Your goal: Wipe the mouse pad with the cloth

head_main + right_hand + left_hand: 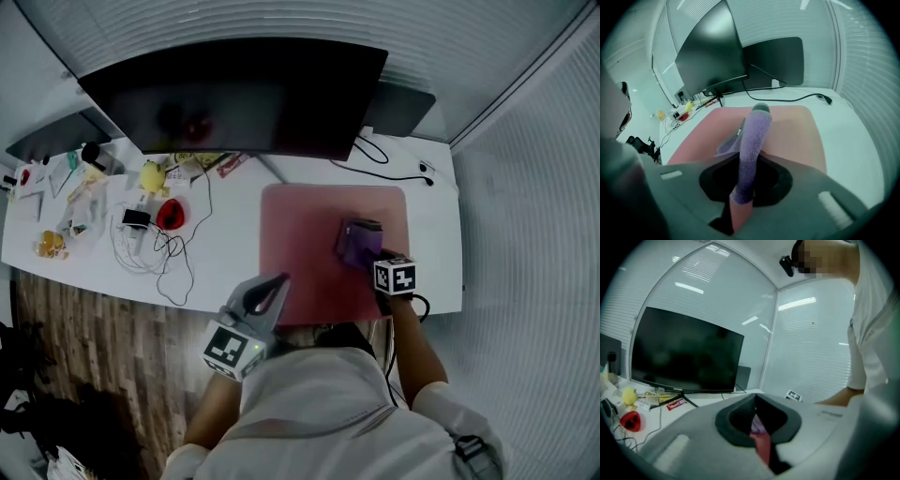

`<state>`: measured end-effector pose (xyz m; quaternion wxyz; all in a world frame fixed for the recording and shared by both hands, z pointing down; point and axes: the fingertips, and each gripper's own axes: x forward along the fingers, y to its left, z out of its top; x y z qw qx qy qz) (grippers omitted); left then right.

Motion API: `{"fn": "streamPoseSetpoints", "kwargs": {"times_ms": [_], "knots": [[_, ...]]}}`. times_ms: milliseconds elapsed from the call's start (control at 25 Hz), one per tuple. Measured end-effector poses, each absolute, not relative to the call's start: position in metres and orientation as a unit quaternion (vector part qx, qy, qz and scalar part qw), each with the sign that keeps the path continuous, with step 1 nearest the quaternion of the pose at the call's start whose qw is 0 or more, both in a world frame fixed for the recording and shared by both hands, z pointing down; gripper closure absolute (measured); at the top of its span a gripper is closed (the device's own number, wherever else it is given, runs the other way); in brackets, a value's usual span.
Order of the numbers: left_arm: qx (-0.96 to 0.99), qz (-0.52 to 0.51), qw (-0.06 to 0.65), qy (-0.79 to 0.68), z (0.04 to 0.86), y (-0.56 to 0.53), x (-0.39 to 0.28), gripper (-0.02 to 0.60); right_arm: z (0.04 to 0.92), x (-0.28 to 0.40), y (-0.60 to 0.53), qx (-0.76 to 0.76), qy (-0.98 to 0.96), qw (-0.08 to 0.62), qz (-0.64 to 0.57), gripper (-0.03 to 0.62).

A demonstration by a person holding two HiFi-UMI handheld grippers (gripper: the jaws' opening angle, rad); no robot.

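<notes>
A pink mouse pad (305,234) lies on the white desk (436,253) in front of the monitor. My right gripper (364,246) is over the pad's right half, shut on a purple cloth (356,240). In the right gripper view the cloth (752,145) is pinched between the jaws, its folded end resting on the pad (797,133). My left gripper (278,280) hovers at the pad's front left corner, jaws together with nothing in them. In its own view the left gripper (755,398) points toward the monitor, and a strip of pad and cloth shows through its throat.
A large dark monitor (244,94) stands behind the pad, with a black cable (389,173) at its right. Left of the pad lie a red object (170,214), tangled white and black cables (155,251) and small clutter. The desk's front edge is just below the pad.
</notes>
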<state>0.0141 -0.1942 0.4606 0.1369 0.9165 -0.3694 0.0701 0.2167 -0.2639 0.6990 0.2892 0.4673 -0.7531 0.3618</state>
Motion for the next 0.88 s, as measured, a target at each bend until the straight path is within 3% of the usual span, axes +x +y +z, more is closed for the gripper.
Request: {"fn": "streamPoseSetpoints", "kwargs": {"times_ms": [560,720,880], "knots": [[0.936,0.071,0.127,-0.321,0.464,-0.214,0.138,0.583,0.703,0.396,-0.242,0.543,-0.695,0.286,0.375,0.539],[0.936,0.072,0.124,-0.320,0.462,-0.216,0.143,0.583,0.692,0.411,-0.237,0.556,-0.690,0.287,0.363,0.539],[0.936,0.071,0.120,-0.324,0.459,-0.216,0.131,0.583,0.643,0.384,-0.243,0.549,-0.725,0.235,0.343,0.539]]}}
